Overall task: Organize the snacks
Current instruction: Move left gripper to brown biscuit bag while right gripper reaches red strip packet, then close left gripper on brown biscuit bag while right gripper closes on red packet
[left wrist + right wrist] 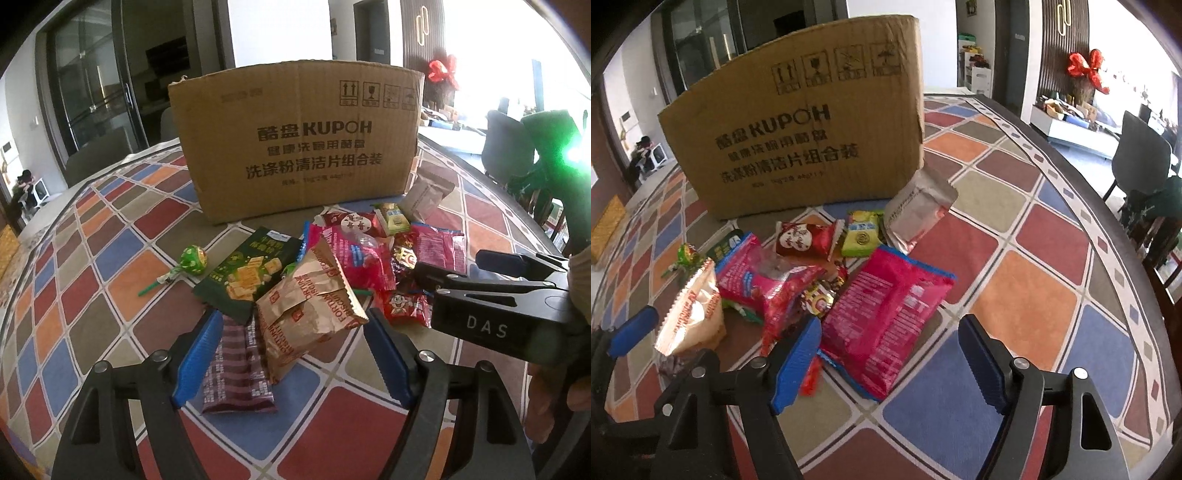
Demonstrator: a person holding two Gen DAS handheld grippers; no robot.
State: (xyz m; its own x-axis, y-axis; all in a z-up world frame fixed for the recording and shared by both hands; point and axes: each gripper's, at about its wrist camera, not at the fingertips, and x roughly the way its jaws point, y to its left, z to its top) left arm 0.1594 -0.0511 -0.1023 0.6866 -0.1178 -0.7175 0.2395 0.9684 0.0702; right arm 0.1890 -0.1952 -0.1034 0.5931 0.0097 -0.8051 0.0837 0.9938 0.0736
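1. Snacks (332, 266) lie heaped on your checked tablecloth (110, 258), just in front of the cardboard box (295, 144) at the far side.
2. Your left gripper (291, 350) stands open, its blue pads either side of the tan biscuit bag (310, 306) and the purple striped packet (236, 369), not pressing them.
3. Your right gripper (890, 362) is open too, straddling the near end of the pink packet (886, 317) without gripping it.
4. A green lollipop (192, 260) rests at the left edge of the heap; a grey pouch (916, 214) leans near the box's right corner.
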